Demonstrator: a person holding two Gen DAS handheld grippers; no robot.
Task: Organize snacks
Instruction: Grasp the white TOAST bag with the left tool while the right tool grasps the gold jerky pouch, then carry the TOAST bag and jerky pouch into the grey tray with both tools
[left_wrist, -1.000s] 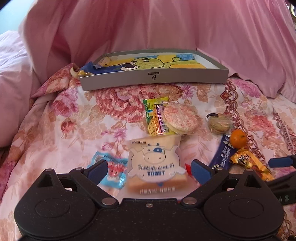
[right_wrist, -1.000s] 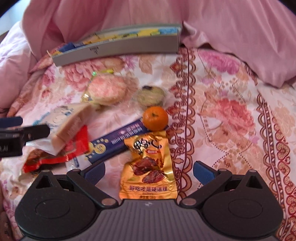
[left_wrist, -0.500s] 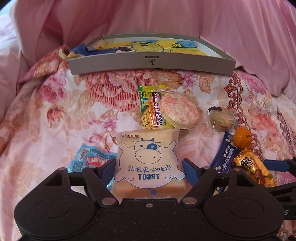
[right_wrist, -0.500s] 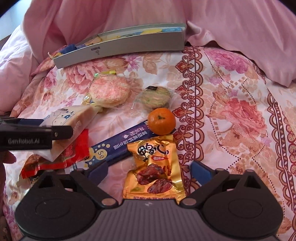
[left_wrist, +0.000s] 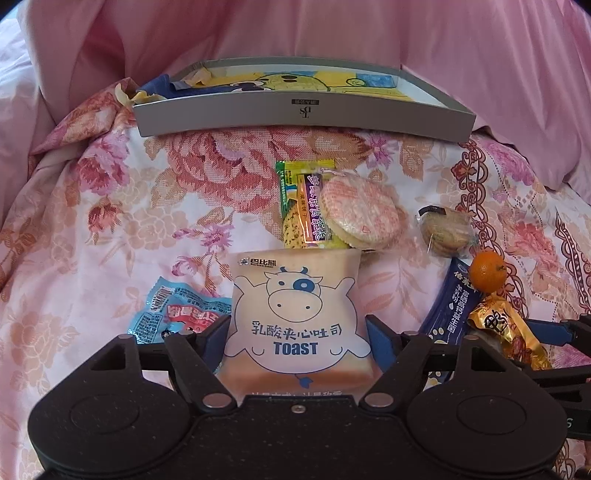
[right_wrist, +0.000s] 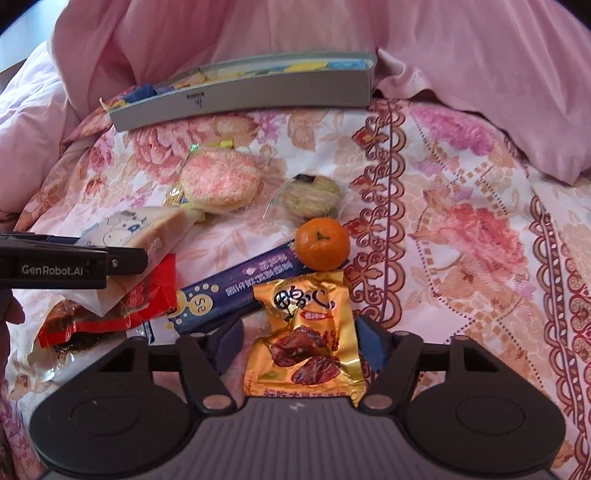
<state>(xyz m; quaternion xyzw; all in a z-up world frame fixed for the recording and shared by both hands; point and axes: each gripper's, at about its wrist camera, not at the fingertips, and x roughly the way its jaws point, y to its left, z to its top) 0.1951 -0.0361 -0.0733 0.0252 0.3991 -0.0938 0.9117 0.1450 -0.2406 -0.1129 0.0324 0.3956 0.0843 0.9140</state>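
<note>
Since a second ago your left tongs (left_wrist: 295, 332) have narrowed from well clear of the toast packet (left_wrist: 295, 317) to pressing both blue pads against its sides; it fills the lower centre of the left wrist view, and you have it clamped. Your right tongs (right_wrist: 297, 347) have narrowed too: their pads now sit against both edges of the gold snack packet (right_wrist: 304, 343), low in the centre of the right wrist view, where before they stood wide of it. Whether either packet has lifted off the bed (left_wrist: 110, 229) I cannot tell.

Just above the gold packet lies the mandarin (right_wrist: 322, 243), touching the dark blue stick pack (right_wrist: 243, 288) that runs toward lower left. The round pink cracker (left_wrist: 360, 216) overlaps the green-and-yellow packet (left_wrist: 299, 206) above the toast, the small wrapped biscuit (left_wrist: 445, 230) sits to its right, and a light blue packet (left_wrist: 177, 314) sits at the toast's left. The grey tray (left_wrist: 303, 114) rests across the top of the frame, against the pink quilt (left_wrist: 369, 29).
</note>
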